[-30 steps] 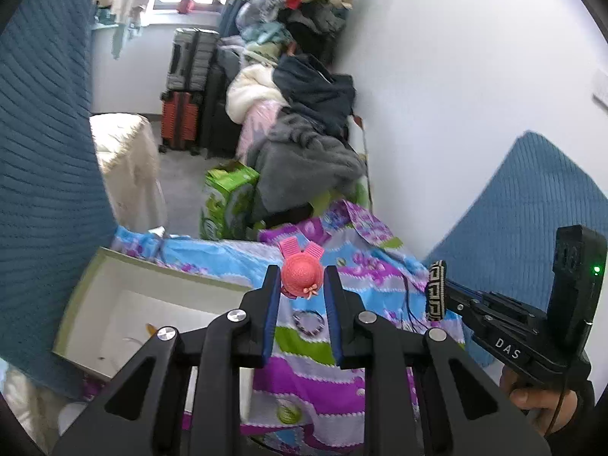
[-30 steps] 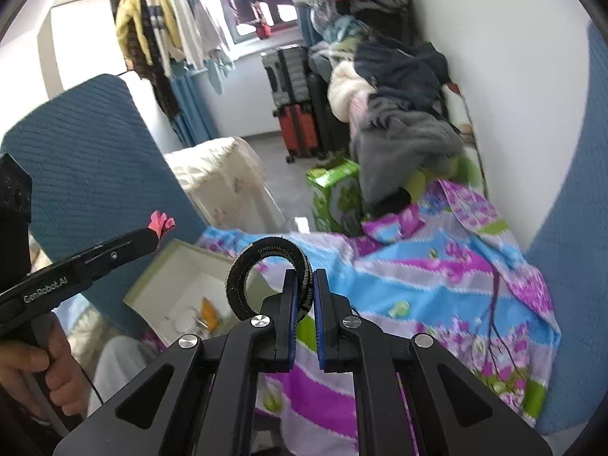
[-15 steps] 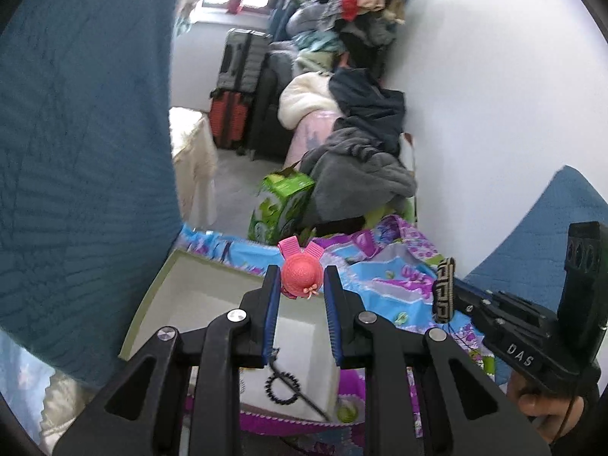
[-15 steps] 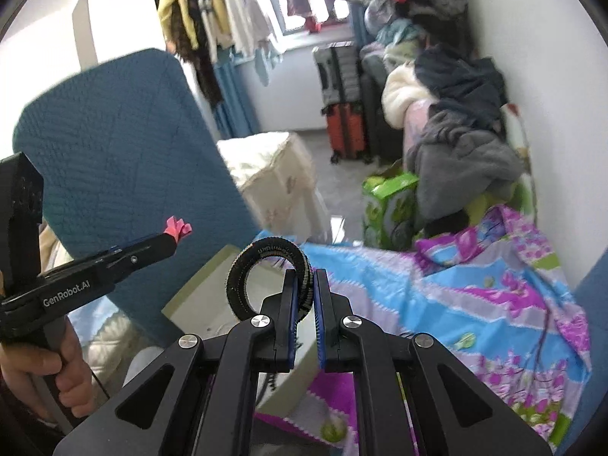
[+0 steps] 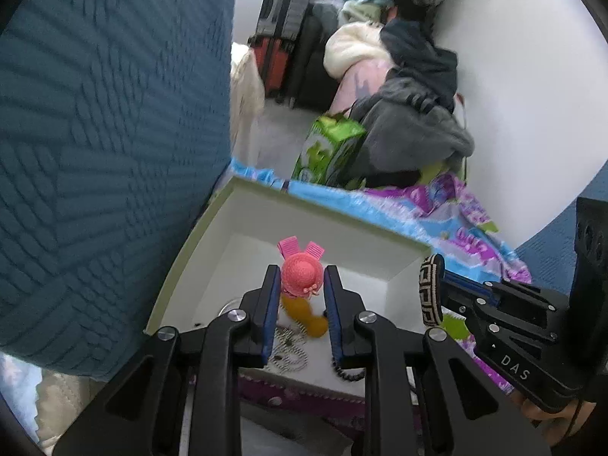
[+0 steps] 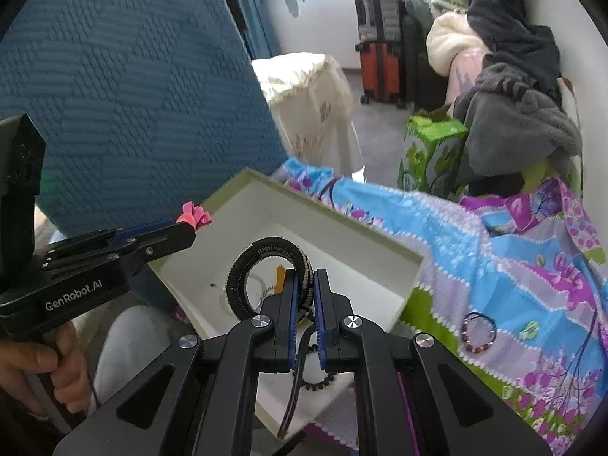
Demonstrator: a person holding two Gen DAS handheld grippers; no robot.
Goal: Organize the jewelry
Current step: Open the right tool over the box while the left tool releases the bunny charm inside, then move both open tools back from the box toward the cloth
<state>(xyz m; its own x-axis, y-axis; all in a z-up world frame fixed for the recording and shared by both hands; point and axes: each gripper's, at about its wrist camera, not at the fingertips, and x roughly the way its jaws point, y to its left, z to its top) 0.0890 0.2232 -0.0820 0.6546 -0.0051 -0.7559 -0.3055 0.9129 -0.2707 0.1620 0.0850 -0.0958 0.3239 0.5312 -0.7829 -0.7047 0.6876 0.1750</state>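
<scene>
— floral bedsheet [image 6: 513,250], white box [image 6: 342,235] on it: where's the jewelry?
— left claw [image 5: 300,296] clenched on a pink hat clip [image 5: 302,275], right claw [image 6: 304,296] clamping a black bangle [image 6: 262,266], both above the box.

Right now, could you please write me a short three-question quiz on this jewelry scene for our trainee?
1. True or false: the left gripper is clamped on a pink hat-shaped hair clip.
2. What does the right gripper hold? A) a gold chain B) a black-and-cream patterned bangle C) a comb
3. Fill in: the beaded bracelet with dark and red beads lies on the ______, outside the open white cardboard box.

Key
1. True; the clip sits pinched between the blue pads.
2. B; the jaws are shut on the bangle's rim, over the box.
3. The colourful floral cloth.
</scene>
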